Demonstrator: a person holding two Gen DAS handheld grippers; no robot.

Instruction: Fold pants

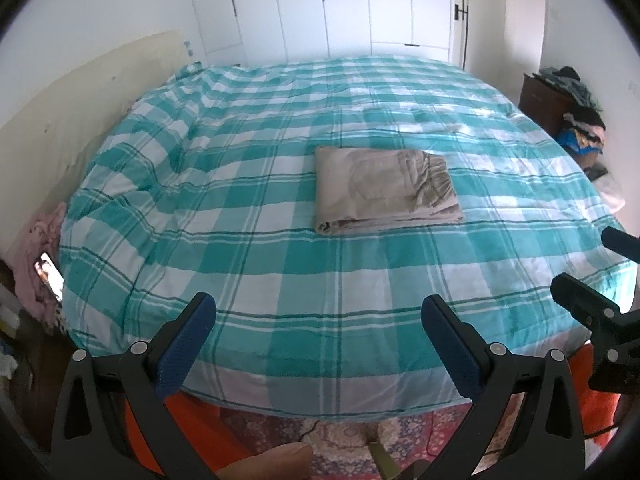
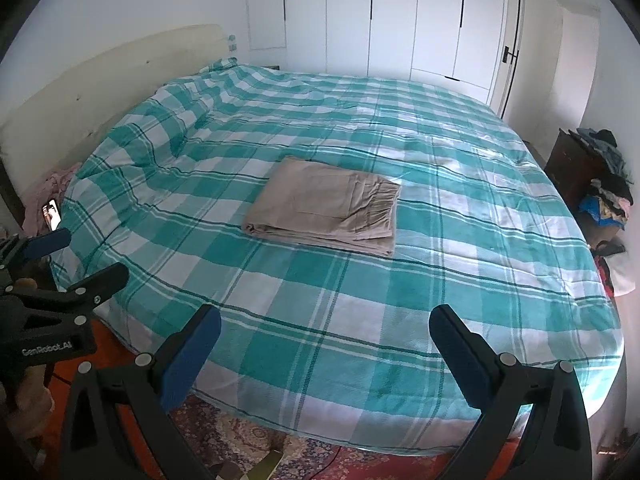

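Pants: beige pants (image 2: pixel 326 212) folded into a flat rectangle, lying mid-bed on the teal-and-white checked bedcover (image 2: pixel 460 264) — elastic waistband on top, toward the right.
Left gripper (image 1: pixel 318 320): fingers spread wide, holding nothing, above the bed's near edge.
Right gripper (image 2: pixel 325 330): fingers likewise apart and empty — well short of the pants.
Phone (image 1: pixel 50 276): lit, at the bed's left edge.

Folded beige pants (image 1: pixel 386 188) on checked bedspread (image 1: pixel 248 208), left gripper (image 1: pixel 318 316) low in front — jaws spread wide, empty
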